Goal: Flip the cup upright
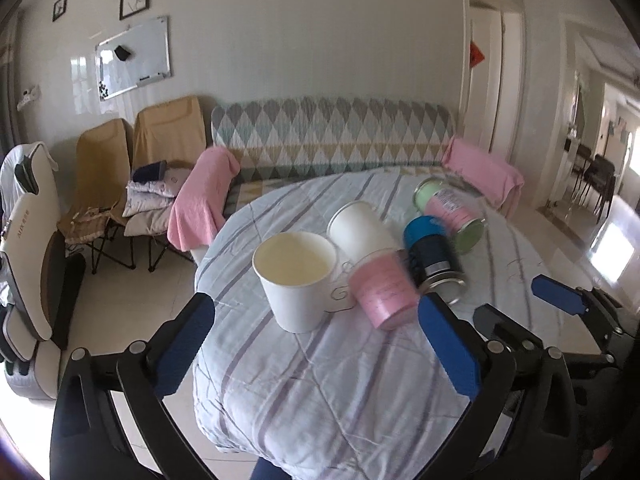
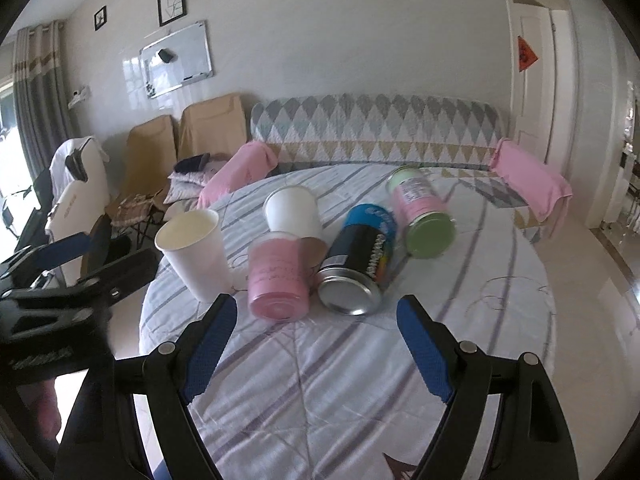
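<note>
A white paper cup [image 1: 294, 280] [image 2: 192, 250] stands upright near the table's left edge. A pink cup [image 1: 384, 294] [image 2: 278, 282] lies on its side beside it, blurred. A second white cup [image 1: 362, 230] [image 2: 294, 212] lies on its side behind them. My left gripper [image 1: 316, 352] is open and empty, just in front of the upright cup and the pink cup. My right gripper [image 2: 316, 356] is open and empty, in front of the pink cup. The right gripper's fingers [image 1: 558, 294] show at the right of the left wrist view, and the left gripper [image 2: 80, 264] shows at the left of the right wrist view.
A blue-and-black can [image 1: 434, 262] [image 2: 360, 264] and a pink-and-green can [image 1: 452, 210] [image 2: 422, 216] lie on their sides on the round table with a striped cloth [image 1: 320, 400] [image 2: 320, 380]. A patterned sofa [image 1: 332, 136] and folding chairs [image 1: 120, 168] stand behind.
</note>
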